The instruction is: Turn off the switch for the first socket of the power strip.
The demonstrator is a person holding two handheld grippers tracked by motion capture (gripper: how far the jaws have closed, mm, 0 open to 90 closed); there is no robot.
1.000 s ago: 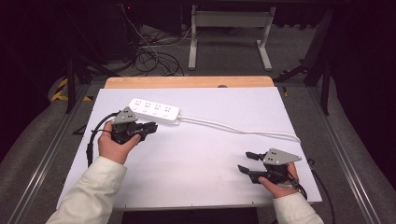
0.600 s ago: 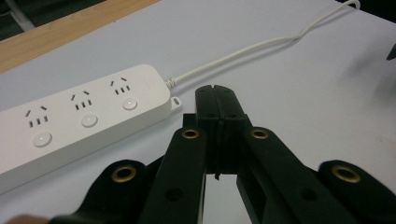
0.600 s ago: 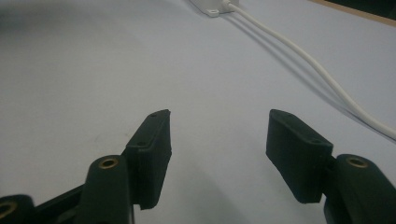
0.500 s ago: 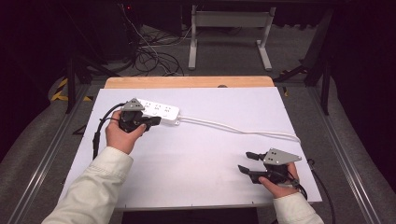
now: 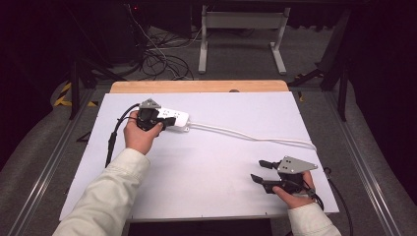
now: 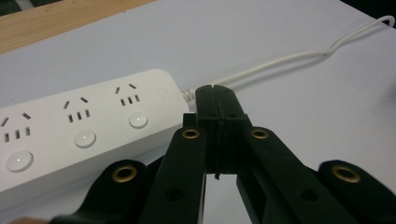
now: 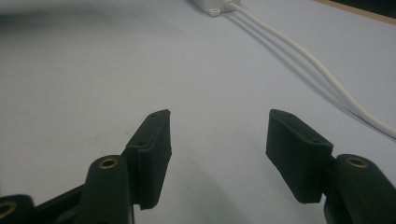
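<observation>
Power strip [image 5: 173, 119]: lies on the table [image 5: 216, 196] toward ten o'clock, lengthwise left to right, sockets facing up.
Cord [image 5: 255, 137]: leaves the strip's three o'clock end and runs across the table to the edge at about four o'clock.
Left gripper [image 5: 164, 121]: over the strip's near edge, tips at its cord end.
Right gripper [image 5: 259, 171]: toward five o'clock, just before the cord, well apart from the strip.
Table stand [image 5: 241, 34]: on the floor behind the table, at twelve o'clock.
</observation>
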